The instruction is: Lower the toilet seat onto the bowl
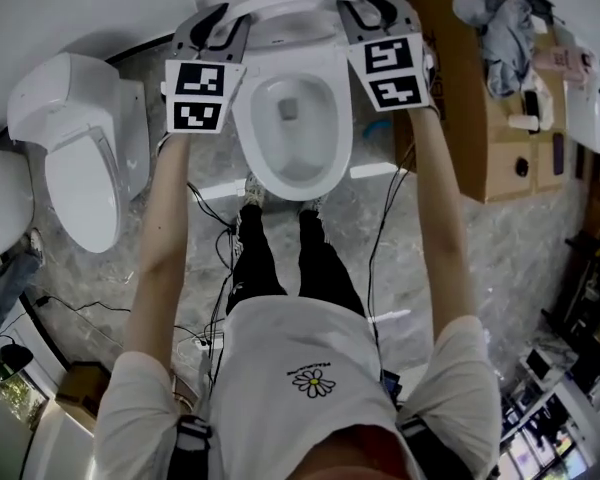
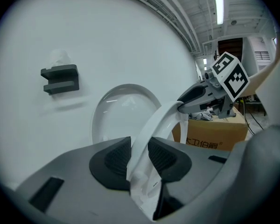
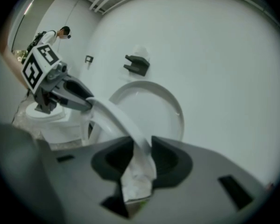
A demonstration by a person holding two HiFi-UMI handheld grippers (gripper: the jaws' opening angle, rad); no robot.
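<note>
My left tongs and right tongs each clamp the rim of the raised toilet seat, jaws half-wide, above the bowl.

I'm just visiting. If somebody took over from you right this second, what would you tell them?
Left gripper: shut on the seat, at its left side.
Right gripper: shut on the seat's right side.
Seat: raised and tilted, clear of the bowl; lid stands upright behind it.
Done: seat gripped on both sides.
Left: lower it flat onto the bowl, then let go.
</note>
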